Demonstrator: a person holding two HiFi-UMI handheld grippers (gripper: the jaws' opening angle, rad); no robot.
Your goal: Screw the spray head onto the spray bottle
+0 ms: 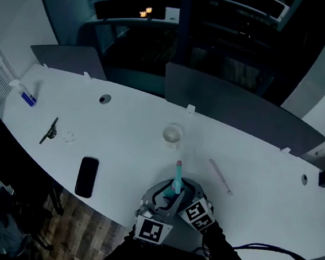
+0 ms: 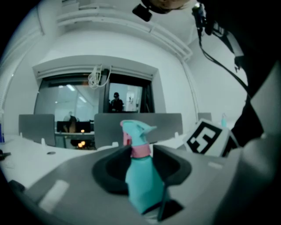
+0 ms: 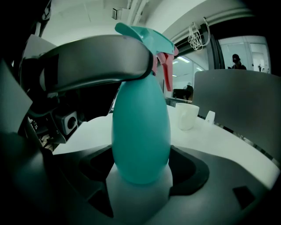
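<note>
A teal spray bottle with a pink collar and trigger stands upright between both grippers, close to the table's near edge. In the left gripper view, my left gripper has its dark pads against the pink collar, just under the teal spray head. My right gripper is shut on the bottle's round body low down. In the right gripper view, the left gripper's grey jaw crosses the neck below the spray head. In the head view the left gripper and the right gripper meet at the bottle.
A white mug stands beyond the bottle. A black phone lies to the left, and a thin pale stick to the right. Far left are a black clip and a small blue-labelled bottle. Grey dividers line the table's far side.
</note>
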